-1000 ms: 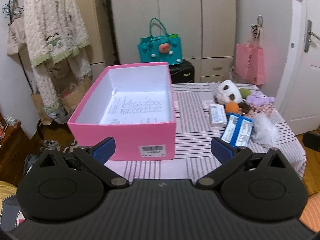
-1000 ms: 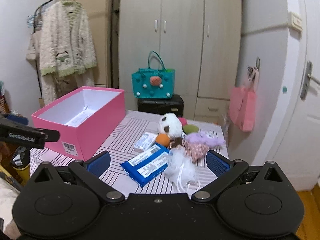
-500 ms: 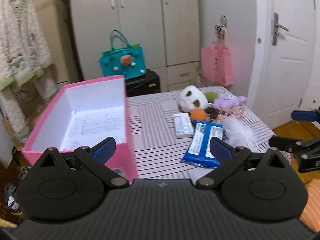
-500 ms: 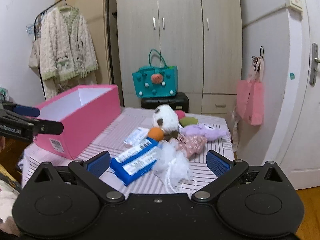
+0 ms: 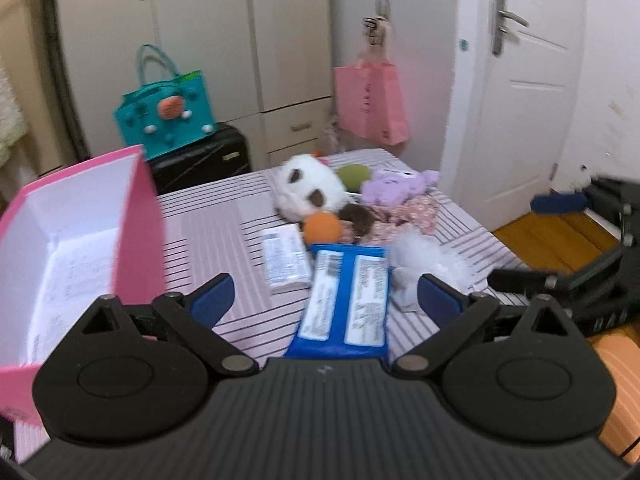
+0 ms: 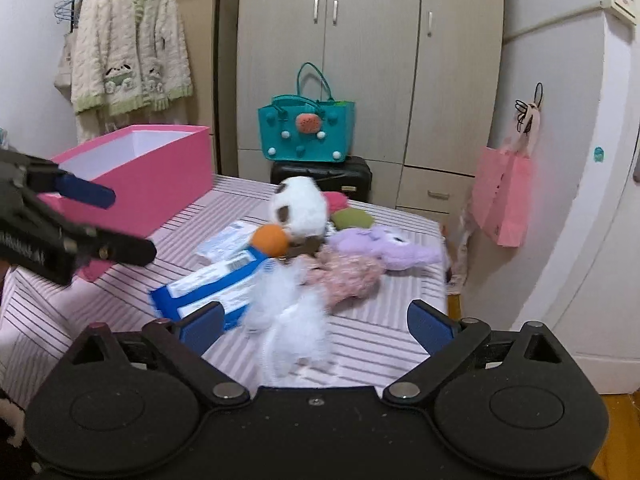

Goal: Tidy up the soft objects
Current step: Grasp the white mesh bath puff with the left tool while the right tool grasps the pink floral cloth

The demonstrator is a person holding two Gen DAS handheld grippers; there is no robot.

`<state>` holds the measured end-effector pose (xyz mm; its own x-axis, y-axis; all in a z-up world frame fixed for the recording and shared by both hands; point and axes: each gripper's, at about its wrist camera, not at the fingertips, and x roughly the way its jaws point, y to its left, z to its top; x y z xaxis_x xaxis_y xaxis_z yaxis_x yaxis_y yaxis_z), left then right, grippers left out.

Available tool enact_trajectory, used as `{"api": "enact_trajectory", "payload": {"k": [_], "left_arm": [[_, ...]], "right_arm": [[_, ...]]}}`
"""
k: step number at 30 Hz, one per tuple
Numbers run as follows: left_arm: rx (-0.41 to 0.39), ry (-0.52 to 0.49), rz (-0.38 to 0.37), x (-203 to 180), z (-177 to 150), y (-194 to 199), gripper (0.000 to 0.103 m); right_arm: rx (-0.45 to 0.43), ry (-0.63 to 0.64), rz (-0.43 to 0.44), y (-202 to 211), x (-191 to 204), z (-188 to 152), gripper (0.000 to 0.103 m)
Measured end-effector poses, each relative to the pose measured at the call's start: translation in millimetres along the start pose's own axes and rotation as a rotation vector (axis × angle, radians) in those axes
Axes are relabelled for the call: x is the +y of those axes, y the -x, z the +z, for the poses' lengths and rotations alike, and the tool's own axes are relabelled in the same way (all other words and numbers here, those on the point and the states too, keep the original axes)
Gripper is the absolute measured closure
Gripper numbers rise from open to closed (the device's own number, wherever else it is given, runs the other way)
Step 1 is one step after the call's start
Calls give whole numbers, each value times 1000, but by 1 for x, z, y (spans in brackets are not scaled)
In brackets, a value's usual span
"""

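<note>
The left hand-held gripper (image 5: pixel 324 300), its jaws just narrowed yet open, is poised over the blue pack (image 5: pixel 346 300); the right hand-held gripper (image 6: pixel 314 322) is held wide open and empty above the white puff (image 6: pixel 288 304).

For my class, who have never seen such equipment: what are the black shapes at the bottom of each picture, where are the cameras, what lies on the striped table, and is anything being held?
A person holds a two-finger gripper in each hand; each carries a forward-looking camera. One picture shows the left gripper, the other the right gripper. Both are open and hold nothing; the left's jaws have just been closing, with the blue packet between them, untouched. On the striped table lie an open pink box, a white plush toy, an orange ball, a purple plush and a white mesh pouf.
</note>
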<state>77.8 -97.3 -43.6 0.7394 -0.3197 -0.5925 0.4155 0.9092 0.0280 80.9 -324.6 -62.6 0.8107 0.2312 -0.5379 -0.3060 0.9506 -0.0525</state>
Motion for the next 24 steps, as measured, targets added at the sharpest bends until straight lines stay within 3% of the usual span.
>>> {"api": "enact_trajectory", "payload": {"k": [5,10,12,15,18,24], "left_arm": [[48,24,-146,-8,-1,-34,25],[37,-18,-197,-32,-4,-59,29],[10,-47,-226,-44,-5,-66,37],[-24,-117,-165,-63,-6,-80,38],[7,-122,-179,-70,-5,-95,38],[48,-113,-181,-75,-5,-106,34]], "right_arm": [[48,54,26,-3,-21,5,7],[57,28,21,-9,-50,19,11],[77,14,33,-19,-57,24,18],[103,-11,55,-36,-65,28,28],[123,-27,81,-50,-69,31,34],[157,-62,175,-83,-72,40,34]]}}
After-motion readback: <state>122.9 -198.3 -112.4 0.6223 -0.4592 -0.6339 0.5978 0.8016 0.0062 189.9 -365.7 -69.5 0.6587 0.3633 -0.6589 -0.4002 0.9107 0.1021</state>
